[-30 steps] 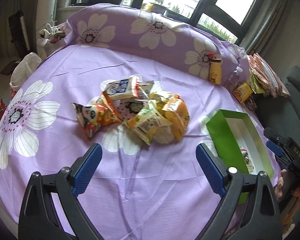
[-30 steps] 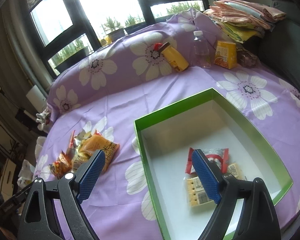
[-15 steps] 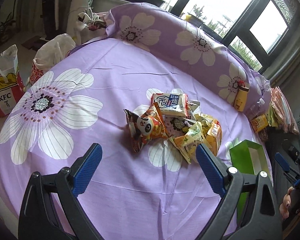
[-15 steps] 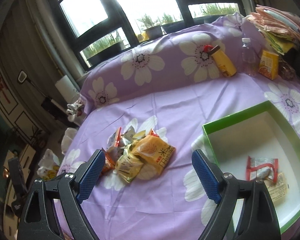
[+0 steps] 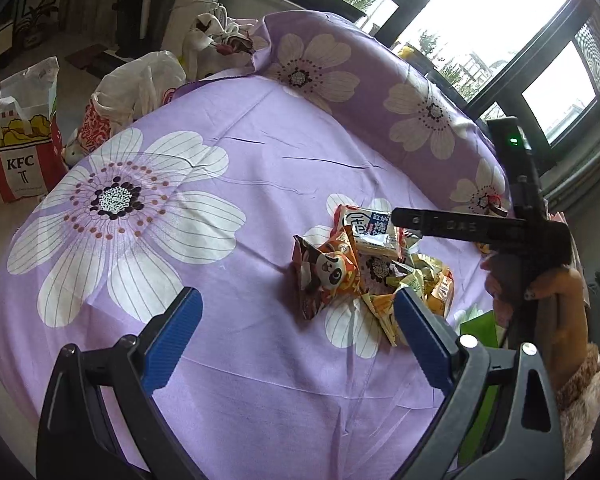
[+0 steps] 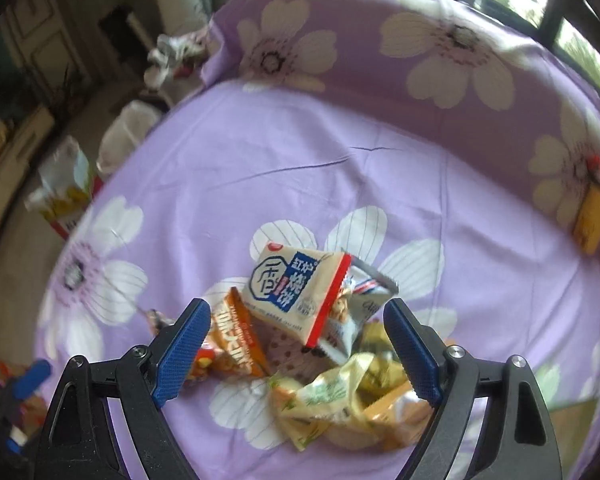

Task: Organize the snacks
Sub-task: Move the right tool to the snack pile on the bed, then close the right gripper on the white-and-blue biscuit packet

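The right tool (image 6: 296,348) hangs with its jaws spread wide and nothing between the pads, poised over the snack pile (image 6: 324,344); the left tool (image 5: 296,332) is likewise spread and empty, set back from the pile over the bed (image 5: 228,184), whose purple flowered sheet carries everything. The pile lies near the middle of that sheet, a loose heap of sealed packets leaning on one another. Judged by appearance, these are light, air-puffed foil and plastic bags: soft, crinkly, slippery on the faces, and liable to crush their contents under a hard squeeze. The white-and-blue packet (image 6: 296,288) sits topmost, tilted up on the others, and is the most accessible; its red crimped edge (image 6: 328,300) offers the firmest purchase. Below it, the orange packet (image 6: 232,344) lies beside the left pad, and the pale yellow-green packet (image 6: 320,400) nearest the camera. A sliver of green box (image 5: 478,328) shows just beyond the pile in the left view.
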Demonstrator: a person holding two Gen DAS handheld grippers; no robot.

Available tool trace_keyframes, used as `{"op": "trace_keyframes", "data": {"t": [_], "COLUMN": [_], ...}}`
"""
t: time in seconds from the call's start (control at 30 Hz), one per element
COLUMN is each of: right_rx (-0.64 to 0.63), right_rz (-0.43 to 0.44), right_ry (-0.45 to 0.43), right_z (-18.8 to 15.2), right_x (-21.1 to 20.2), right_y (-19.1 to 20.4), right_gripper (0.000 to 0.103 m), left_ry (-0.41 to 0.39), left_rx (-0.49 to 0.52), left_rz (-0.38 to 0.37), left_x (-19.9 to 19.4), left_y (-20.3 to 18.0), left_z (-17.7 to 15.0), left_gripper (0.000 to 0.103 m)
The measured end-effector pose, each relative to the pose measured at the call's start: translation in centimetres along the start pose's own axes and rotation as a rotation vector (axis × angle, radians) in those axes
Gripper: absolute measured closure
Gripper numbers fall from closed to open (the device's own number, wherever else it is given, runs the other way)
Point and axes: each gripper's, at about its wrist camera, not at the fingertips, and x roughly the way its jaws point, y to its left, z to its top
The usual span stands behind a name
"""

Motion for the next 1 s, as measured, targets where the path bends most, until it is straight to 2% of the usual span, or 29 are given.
{"op": "trace_keyframes", "data": {"t": [0.07,0.17,0.3,0.37,0.43,0.57,0.77,0.8,0.93,1.0], "right_rx": [-0.136,-0.292,-0.553,-0.645,-0.674,-0.740,-0.626,-0.609,-0.622,-0.604], "right_rz": [-0.043,-0.044,-0.104,-0.111,-0.070,-0.064,0.019,0.022,-0.090,-0.103], "right_ry": [0.073,0.161,0.214,0.211,0.216,0.265,0.255,0.249,0.234,0.222], "right_z": [1.2,1.6,0.8,0.3,0.3,0.6,0.9,0.7,-1.8,-3.2], "right_x": [2.0,4.6,6.9,7.1,7.4,8.7,9.2,9.0,8.9,8.2], "right_y": [1.3,2.7,4.6,5.1,5.4,6.0,5.1,4.9,5.3,5.9], "right_gripper": [0.015,0.015,0.015,0.015,0.015,0.015,0.016,0.025,0.028,0.029], "left_ry": [0.009,0.022,0.034,0.032,0.038,0.047,0.063,0.066,0.069,0.070], "left_rx": [-0.028,-0.056,-0.048,-0.047,-0.038,-0.021,-0.034,-0.035,-0.036,-0.033], "left_rz": [-0.024,-0.050,-0.059,-0.063,-0.058,-0.046,-0.036,-0.035,-0.041,-0.035], "left_x": [0.1,0.3,0.5,0.5,0.6,0.8,1.4,1.4,1.4,1.5], "left_y": [0.5,0.9,0.9,0.8,0.7,0.5,0.9,1.0,0.9,0.8], "left_z": [0.3,0.6,0.8,0.8,0.7,0.4,0.5,0.5,0.3,0.3], "left_gripper": [0.006,0.006,0.006,0.006,0.006,0.006,0.006,0.006,0.006,0.006]}}
